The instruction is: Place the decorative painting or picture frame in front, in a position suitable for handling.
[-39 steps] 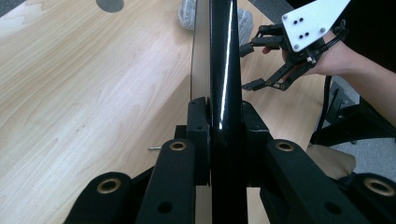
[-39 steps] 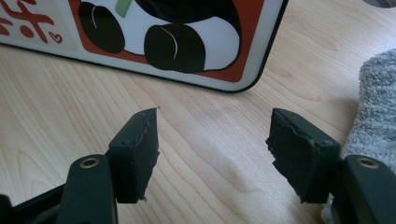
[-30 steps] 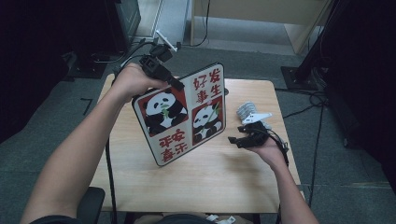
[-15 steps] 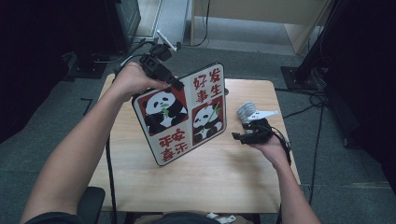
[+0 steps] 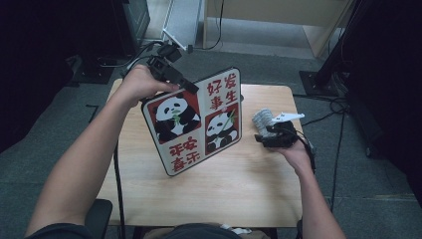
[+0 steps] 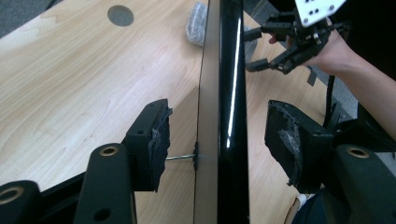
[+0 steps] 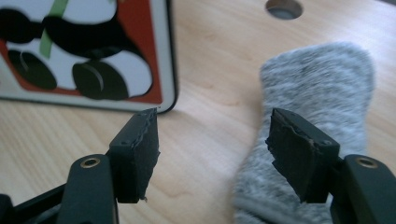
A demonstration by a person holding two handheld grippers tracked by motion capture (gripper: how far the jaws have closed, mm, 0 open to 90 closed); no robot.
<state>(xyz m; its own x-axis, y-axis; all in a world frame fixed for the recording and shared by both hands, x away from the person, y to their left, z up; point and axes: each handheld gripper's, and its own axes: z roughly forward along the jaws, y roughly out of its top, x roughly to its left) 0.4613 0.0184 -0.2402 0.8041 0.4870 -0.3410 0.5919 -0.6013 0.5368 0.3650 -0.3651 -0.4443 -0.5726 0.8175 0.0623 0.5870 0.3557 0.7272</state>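
Observation:
A panda picture board with red characters stands tilted on the wooden table. My left gripper is at its top edge. In the left gripper view the board's edge runs between the jaws with a gap on each side, so the left gripper is open. A grey sock lies at the table's right. My right gripper hovers just in front of it, open. In the right gripper view the sock lies under the right jaw and the board's corner is at upper left.
A round cable hole sits in the table beyond the sock. Dark equipment and a black stand surround the table on grey carpet. From the left gripper view, the right gripper is seen past the board.
The right gripper has crept forward toward the sock. The left hand and the board have stayed put.

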